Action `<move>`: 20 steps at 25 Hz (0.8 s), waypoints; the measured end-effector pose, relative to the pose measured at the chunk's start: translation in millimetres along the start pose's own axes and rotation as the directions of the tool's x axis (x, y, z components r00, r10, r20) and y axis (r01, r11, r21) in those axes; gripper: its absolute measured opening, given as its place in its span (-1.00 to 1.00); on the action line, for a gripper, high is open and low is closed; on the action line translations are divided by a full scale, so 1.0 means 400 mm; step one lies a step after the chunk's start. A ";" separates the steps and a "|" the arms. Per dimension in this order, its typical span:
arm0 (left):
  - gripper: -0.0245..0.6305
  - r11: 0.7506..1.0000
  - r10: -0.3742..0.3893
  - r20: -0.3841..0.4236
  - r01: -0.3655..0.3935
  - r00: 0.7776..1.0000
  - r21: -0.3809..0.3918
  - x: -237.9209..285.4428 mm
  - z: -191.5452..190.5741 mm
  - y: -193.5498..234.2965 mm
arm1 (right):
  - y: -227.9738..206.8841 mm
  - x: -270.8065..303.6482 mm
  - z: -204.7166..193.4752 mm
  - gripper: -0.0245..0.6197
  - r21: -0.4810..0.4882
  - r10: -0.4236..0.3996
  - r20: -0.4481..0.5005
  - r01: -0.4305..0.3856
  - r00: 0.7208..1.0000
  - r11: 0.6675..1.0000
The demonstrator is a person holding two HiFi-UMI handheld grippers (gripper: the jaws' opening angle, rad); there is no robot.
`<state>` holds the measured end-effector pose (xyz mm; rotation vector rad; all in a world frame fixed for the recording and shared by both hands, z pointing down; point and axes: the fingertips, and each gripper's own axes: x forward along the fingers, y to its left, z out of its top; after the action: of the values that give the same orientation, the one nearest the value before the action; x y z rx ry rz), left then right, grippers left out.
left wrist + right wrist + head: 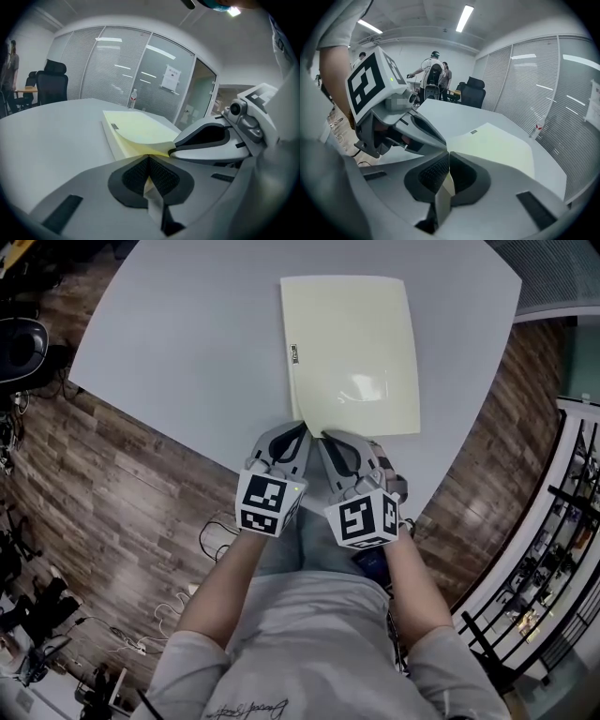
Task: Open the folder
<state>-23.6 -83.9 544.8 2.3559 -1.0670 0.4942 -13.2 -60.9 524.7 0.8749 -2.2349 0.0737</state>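
The folder (352, 352) lay on the table (187, 352), its long axis running 12 to 6. The left tongs (298, 427) and right tongs (328, 437) sat side by side, each pinched shut on its 6 o'clock edge.

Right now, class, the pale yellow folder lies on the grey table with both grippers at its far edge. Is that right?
Not quite: the head view shows the left gripper and right gripper at the near edge of the folder, which does lie on the grey table.
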 end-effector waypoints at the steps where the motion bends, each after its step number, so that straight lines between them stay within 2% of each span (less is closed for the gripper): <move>1: -0.90 1.000 0.011 0.005 -0.011 1.000 0.009 0.000 0.001 0.003 | -0.001 -0.004 0.006 -0.84 0.004 -0.001 0.007 0.001 1.000 1.000; 14: -0.90 0.995 0.084 -0.018 -0.083 0.996 0.048 -0.024 -0.008 0.048 | -0.003 -0.016 0.053 -0.85 0.044 0.041 0.094 -0.046 0.995 0.998; 20: -0.90 0.995 0.090 -0.030 -0.089 0.995 0.046 -0.034 -0.016 0.056 | -0.029 -0.053 0.112 -0.85 0.065 -0.017 0.176 0.005 0.984 0.998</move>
<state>-50.0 -84.6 549.5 2.3387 -1.1619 0.5924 -22.7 -70.9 475.9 0.9610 -2.4039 0.0655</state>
